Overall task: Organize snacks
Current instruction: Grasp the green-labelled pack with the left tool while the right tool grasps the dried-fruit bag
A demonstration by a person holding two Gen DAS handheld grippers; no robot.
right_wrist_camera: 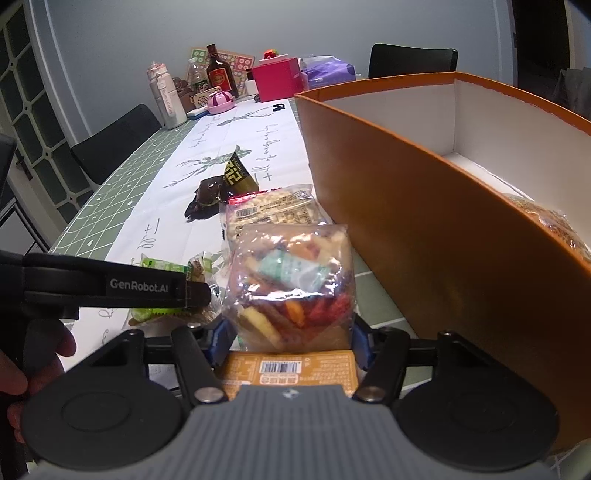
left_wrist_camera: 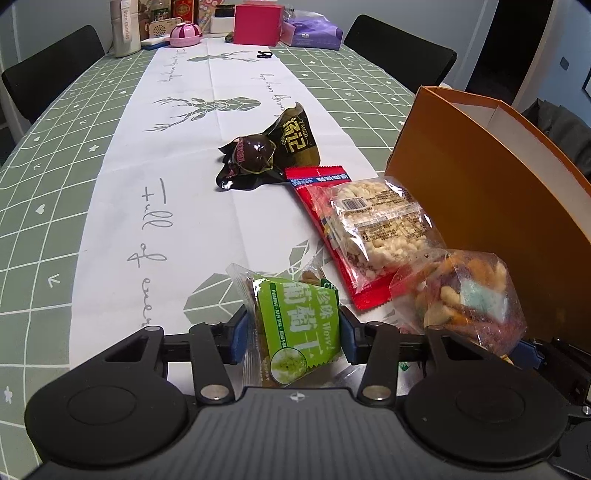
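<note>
Green raisin packet (left_wrist_camera: 299, 328), one, crinkled glossy film, pinched upright between the blue pads of the left gripper (left_wrist_camera: 293, 334), whose fingers (left_wrist_camera: 236, 338) press its two sides.

Clear bag of mixed snacks (right_wrist_camera: 291, 288), one, transparent plastic, lumpy with orange, red and pale pieces, pinched between the fingers (right_wrist_camera: 218, 338) of the right gripper (right_wrist_camera: 290, 341); it sits just right of the left fingers, touching the box wall. Under it, closest to the right gripper's body, one flat orange packet (right_wrist_camera: 288, 369) with a barcode.

Puffed-rice bar (left_wrist_camera: 380, 221), one, in clear wrap, lying beyond the left fingers on top of one red foil packet (left_wrist_camera: 325, 221).

Dark wrappers beyond those: one black pouch holding a round ball (left_wrist_camera: 251, 155), one olive-and-black packet (left_wrist_camera: 297, 138), touching each other.

Orange box (right_wrist_camera: 399, 206), one, cardboard, rectangular, white inside, open-topped, immediately right of both grippers; one wrapped snack (right_wrist_camera: 554, 225) already lies in it.

Bench (left_wrist_camera: 55, 184): long, covered by a green grid-pattern cloth with a white centre strip printed with grey deer and script. Far end: one pink box (left_wrist_camera: 258, 22), one pink round container (left_wrist_camera: 184, 35), a white bottle (left_wrist_camera: 123, 29), a purple bag (left_wrist_camera: 314, 31), and one dark bottle (right_wrist_camera: 219, 72).

Room: two black chairs (left_wrist_camera: 51, 70), grey-white walls.
</note>
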